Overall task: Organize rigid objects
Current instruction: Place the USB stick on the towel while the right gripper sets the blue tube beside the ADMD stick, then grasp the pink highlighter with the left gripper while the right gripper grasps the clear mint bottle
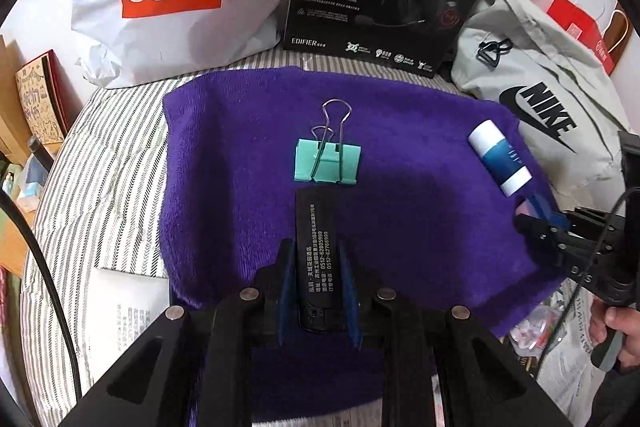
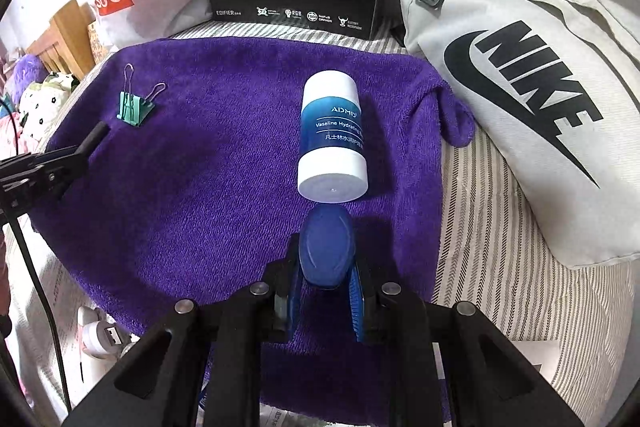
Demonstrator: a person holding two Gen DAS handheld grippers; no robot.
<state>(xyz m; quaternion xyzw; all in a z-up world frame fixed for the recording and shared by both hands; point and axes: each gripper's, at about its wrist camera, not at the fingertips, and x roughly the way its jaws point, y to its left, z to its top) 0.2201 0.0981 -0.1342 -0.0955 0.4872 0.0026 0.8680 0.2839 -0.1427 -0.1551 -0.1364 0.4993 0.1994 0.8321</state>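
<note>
At the lower centre of the left wrist view, the left gripper [image 1: 316, 279] is clenched on a black lighter [image 1: 318, 259] whose far end sits just short of the mint binder clip [image 1: 327, 163] at mid-frame on the purple towel [image 1: 224, 195]. To set it down well, lower it flat beside the clip rather than onto the clip's wire handles, then ease the jaws apart. At the lower centre of the right wrist view, the right gripper [image 2: 326, 267] grasps a blue oval object [image 2: 326, 251], perhaps a cap, though its far end is hard to read, almost touching the base of the white-and-blue Vaseline bottle [image 2: 332, 135] lying on its side above it; keep it low and slow so the bottle does not roll.
</note>
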